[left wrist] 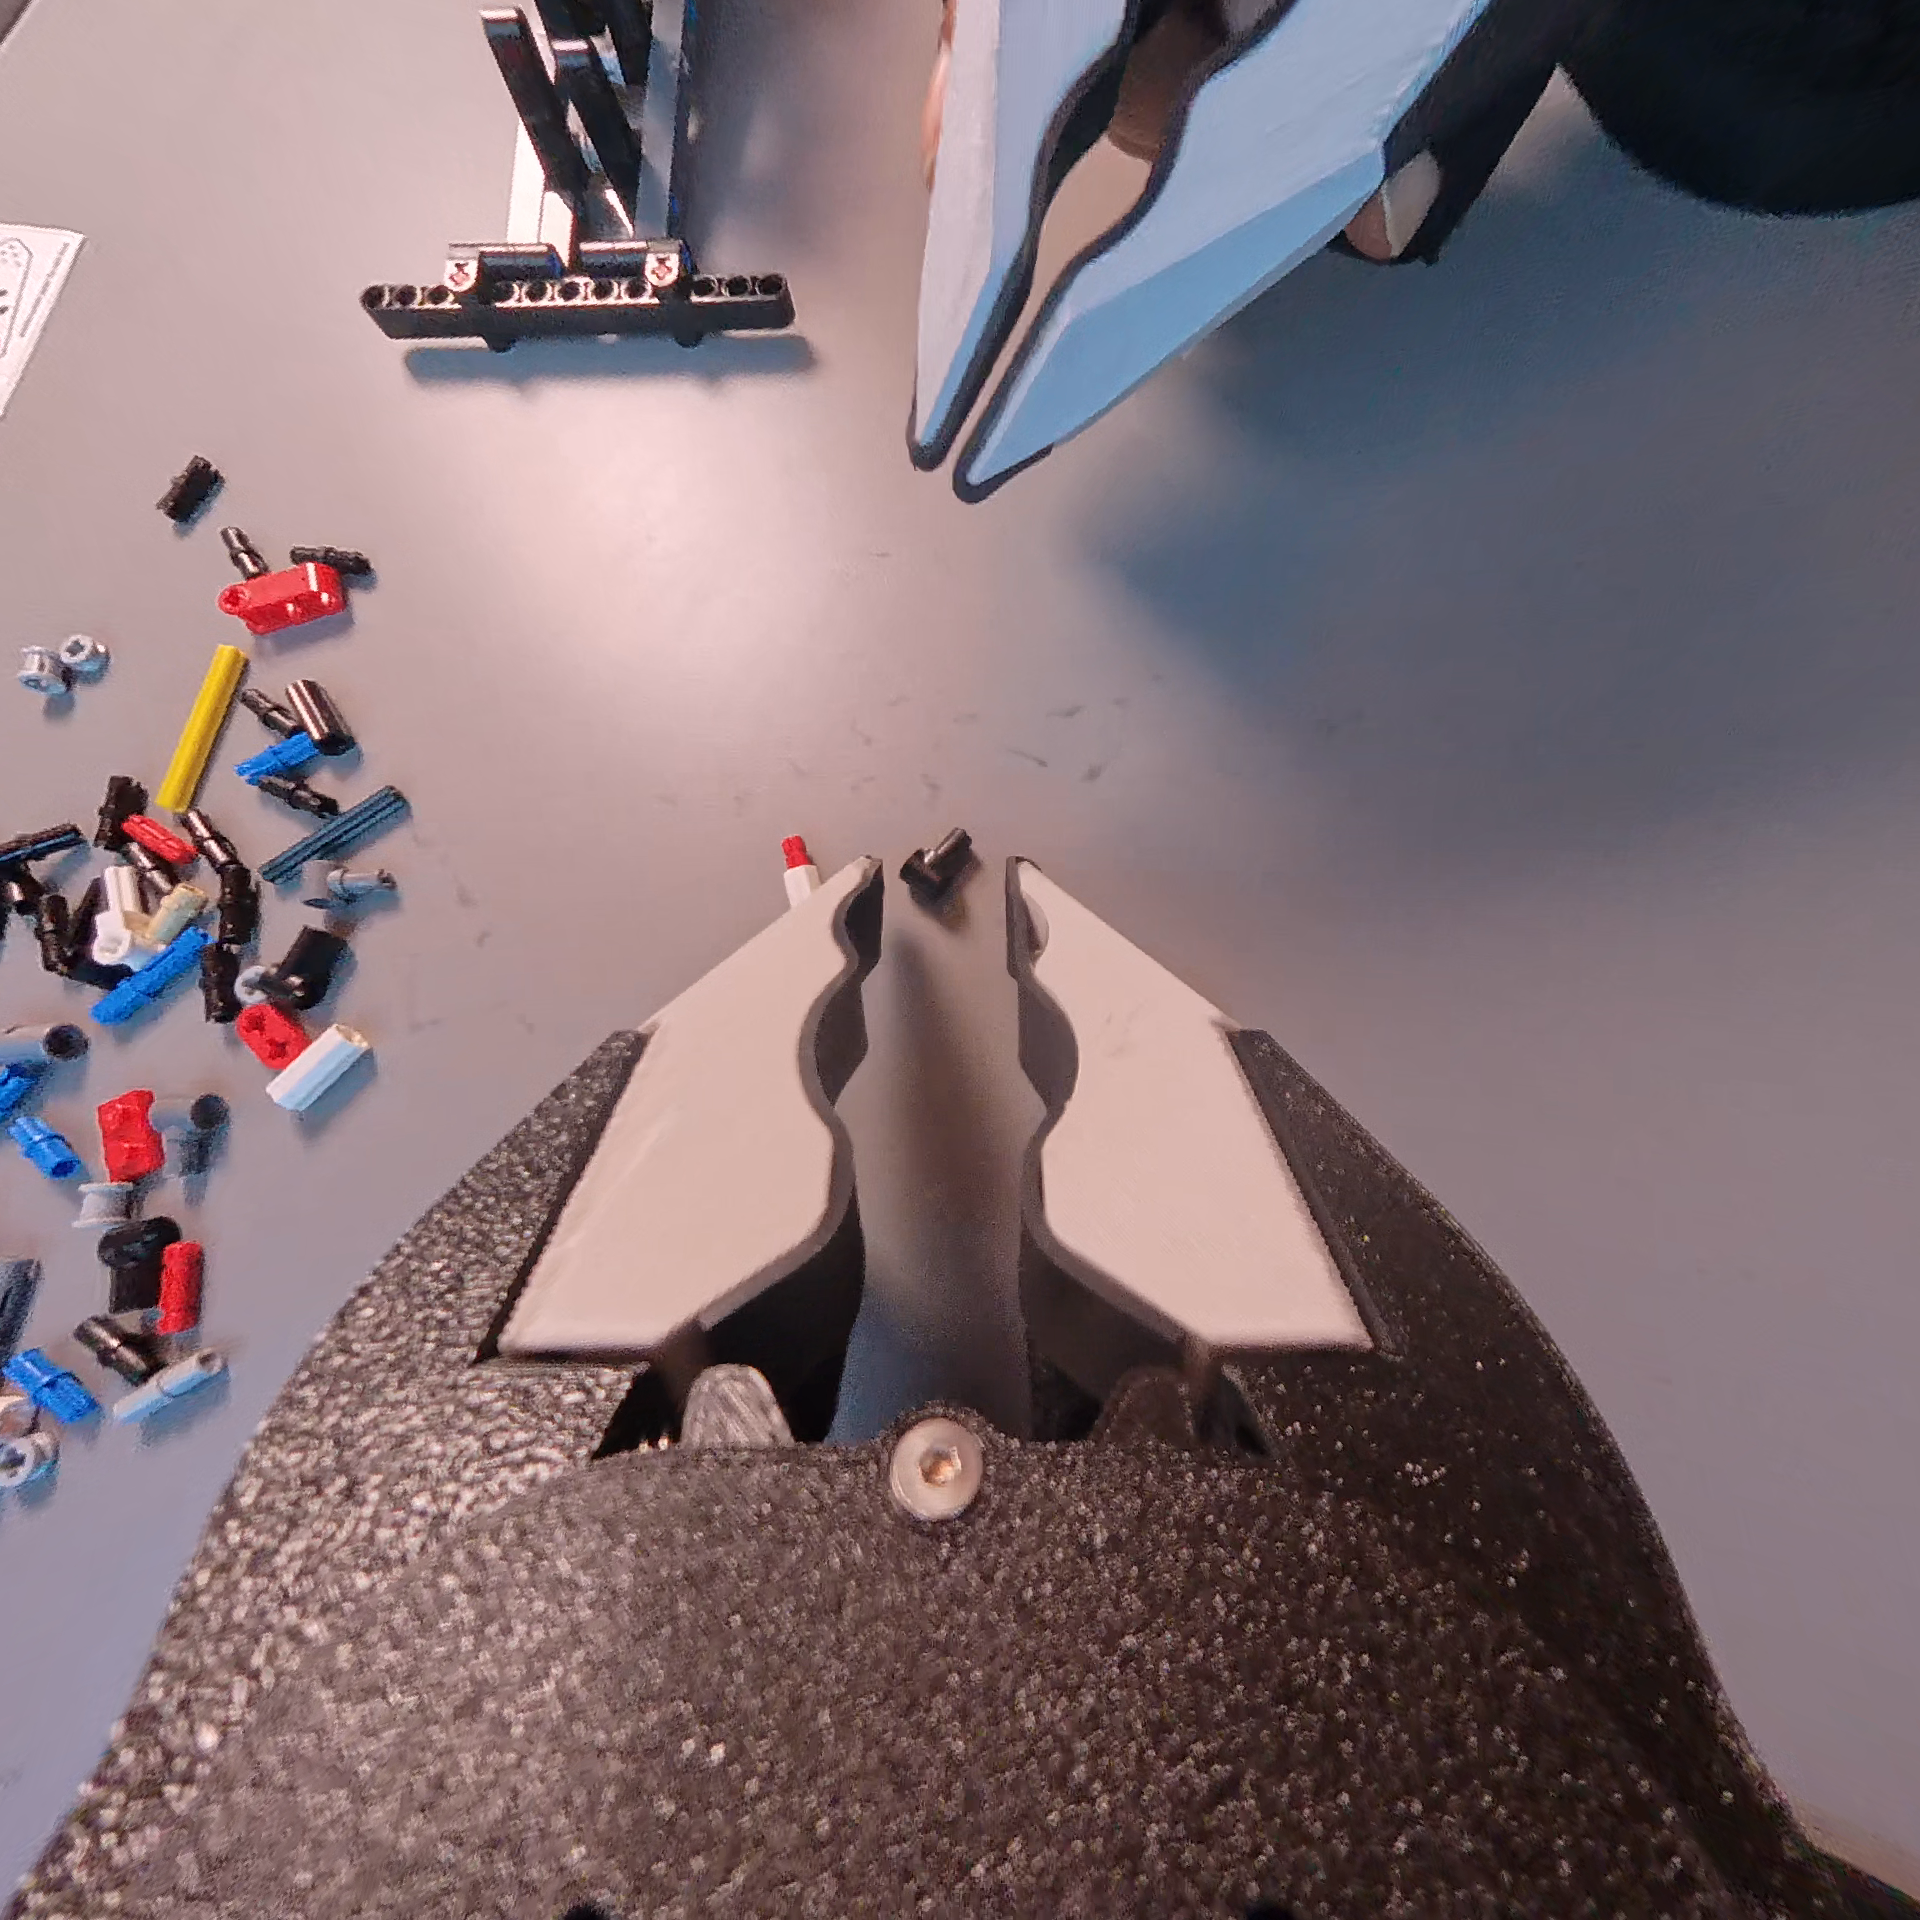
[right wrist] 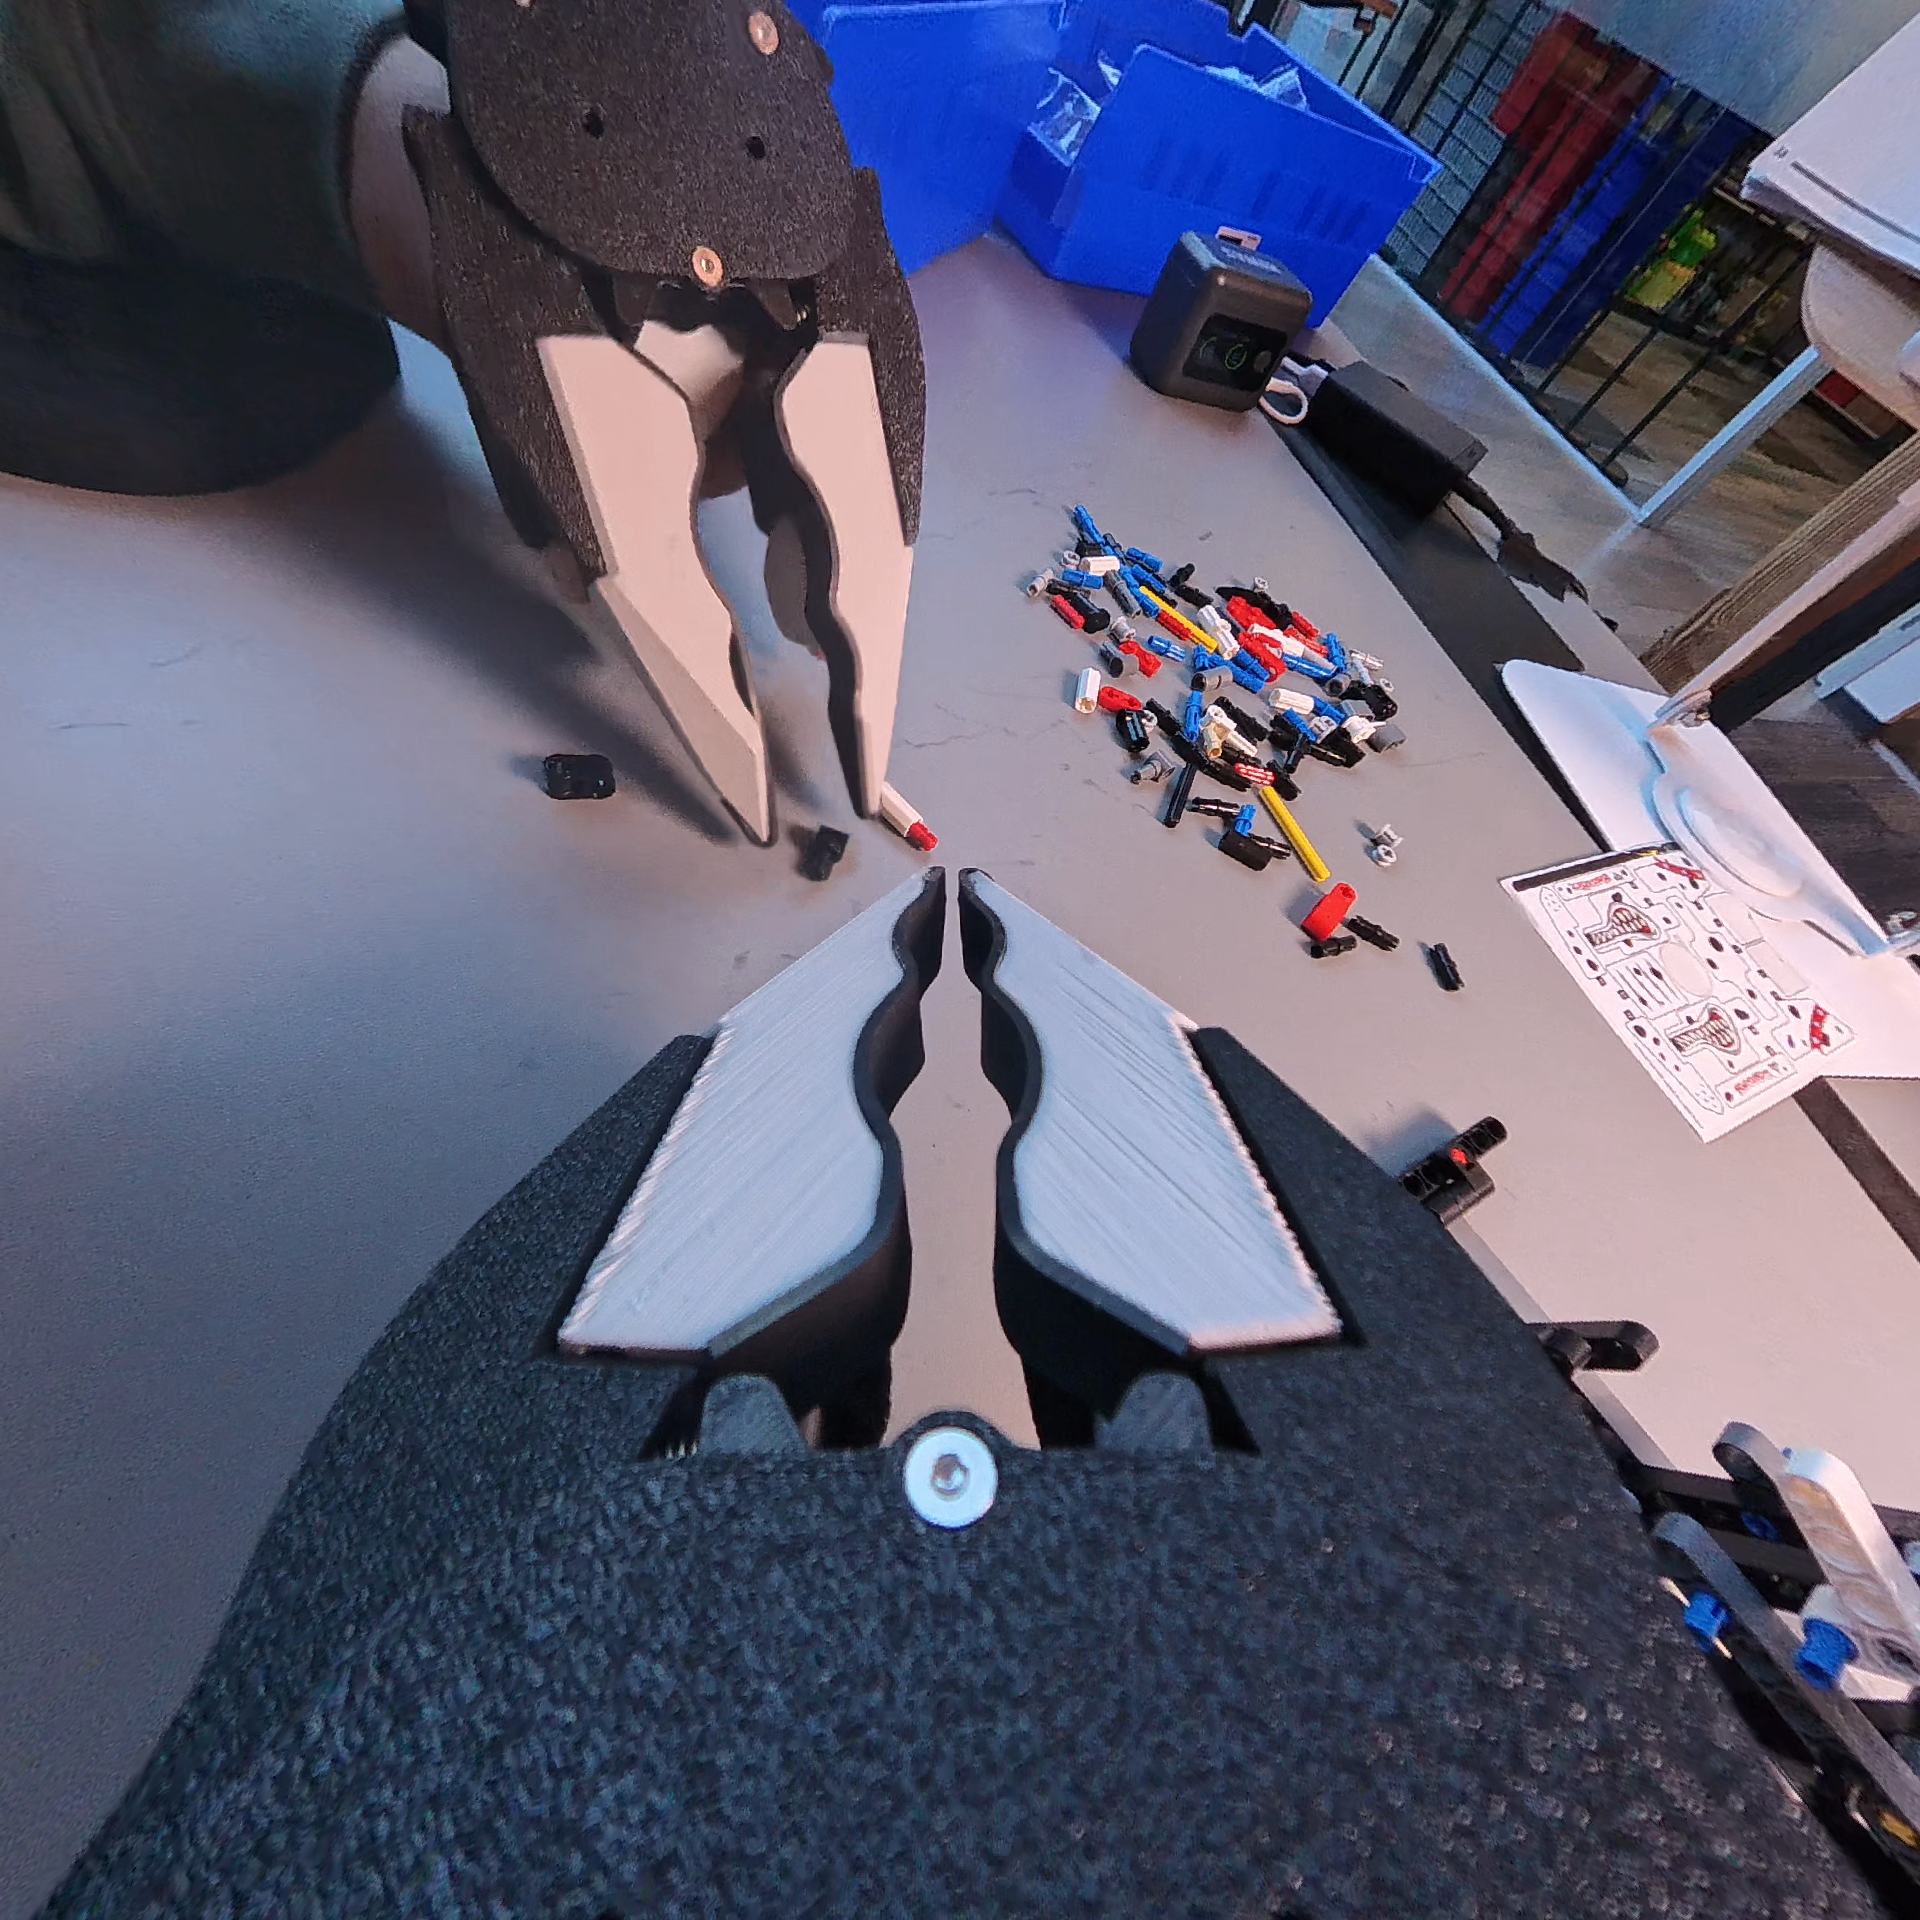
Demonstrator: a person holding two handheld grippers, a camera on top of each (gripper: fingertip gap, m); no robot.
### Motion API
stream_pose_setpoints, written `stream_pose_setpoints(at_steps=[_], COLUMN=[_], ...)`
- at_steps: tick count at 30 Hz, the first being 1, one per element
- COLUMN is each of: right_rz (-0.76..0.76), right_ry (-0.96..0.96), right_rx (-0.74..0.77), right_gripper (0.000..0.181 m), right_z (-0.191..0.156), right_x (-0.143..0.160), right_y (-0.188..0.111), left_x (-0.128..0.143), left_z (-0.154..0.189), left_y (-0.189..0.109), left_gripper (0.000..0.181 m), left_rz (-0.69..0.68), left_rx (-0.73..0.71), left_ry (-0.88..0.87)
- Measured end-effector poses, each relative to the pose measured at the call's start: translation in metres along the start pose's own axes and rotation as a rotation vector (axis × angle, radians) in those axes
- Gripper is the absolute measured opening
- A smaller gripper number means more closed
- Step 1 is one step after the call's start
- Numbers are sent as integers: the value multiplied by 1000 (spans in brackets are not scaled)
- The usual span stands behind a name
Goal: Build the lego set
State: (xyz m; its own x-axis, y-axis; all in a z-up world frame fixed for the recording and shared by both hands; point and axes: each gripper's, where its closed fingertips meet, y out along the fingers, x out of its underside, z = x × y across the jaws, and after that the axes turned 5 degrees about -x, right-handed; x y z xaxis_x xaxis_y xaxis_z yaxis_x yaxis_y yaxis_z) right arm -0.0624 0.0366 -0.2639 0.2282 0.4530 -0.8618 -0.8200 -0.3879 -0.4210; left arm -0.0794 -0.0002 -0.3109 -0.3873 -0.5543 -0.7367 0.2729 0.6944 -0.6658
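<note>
Left gripper (left wrist: 943, 868) lowered to the bench (left wrist: 1351, 831), fingers a narrow gap apart, gripping nothing. Small black connector (left wrist: 933, 864) lying on the bench between the 2 fingertips, not pinched. White pin with a red tip (left wrist: 798, 871) just beside the outer side of 1 finger, touching or nearly so.

Right gripper (right wrist: 951, 878) hovering opposite, tips almost touching, only a slit between them, empty.

Loose pile of red, blue, black, white and yellow pieces (right wrist: 1216, 665) toward the bench's far edge in the right wrist view. 1 separate black piece (right wrist: 579, 776) lying alone beyond the left gripper. Printed sticker sheet (right wrist: 1673, 987) near the bench edge. Partly built black frame (left wrist: 577, 291) standing well apart from the pile. Blue bins (right wrist: 1195, 156) at the far end.
</note>
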Motion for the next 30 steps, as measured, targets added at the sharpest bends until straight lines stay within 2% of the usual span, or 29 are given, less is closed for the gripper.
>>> stream_pose_setpoints(at_steps=[3, 6, 9, 12, 15, 17, 19, 21, 23, 25, 27, 30], right_rz=[0, -2, -4, -1, 0, 5, 42, 117, 187, 268, 305, 350], right_ry=[0, 1, -1, -1, -4, -11, -14, 7, 140, 358, 506, 649], right_rx=[0, -4, -5, -5, -8, -15, -44, -90, -155, -239, -274, -306], right_gripper=[2, 2, 2, 2, 2, 2, 3, 6, 8, 17, 26, 28], right_z=[0, -1, -1, -1, -1, -3, -9, -18, -25, -30, -28, -23], right_x=[0, 0, 1, 0, 0, -1, -7, -23, -40, -57, -64, -67], right_y=[0, 0, 0, 0, 0, 0, -1, -5, -8, -9, -8, -8], left_x=[-5, 2, 17, 19, 22, 21, 13, -8, -33, -53, -67, -80], left_z=[2, 25, 35, 43, 45, 43, 41, 34, 22, 12, 8, 8], left_y=[-23, -45, -44, -36, -25, -24, -24, -31, -41, -49, -56, -62], left_gripper=[26, 25, 27, 27, 16, 16, 15, 15, 15, 15, 15, 15], left_rz=[76, 95, 19, -15, -49, -51, 3, 128, 266, 370, 433, 475], left_rx=[86, 271, 310, 318, 274, 254, 245, 226, 158, 47, -38, -134], left_ry=[-68, -74, -31, 6, 70, 85, 73, 34, 23, 62, 110, 187])
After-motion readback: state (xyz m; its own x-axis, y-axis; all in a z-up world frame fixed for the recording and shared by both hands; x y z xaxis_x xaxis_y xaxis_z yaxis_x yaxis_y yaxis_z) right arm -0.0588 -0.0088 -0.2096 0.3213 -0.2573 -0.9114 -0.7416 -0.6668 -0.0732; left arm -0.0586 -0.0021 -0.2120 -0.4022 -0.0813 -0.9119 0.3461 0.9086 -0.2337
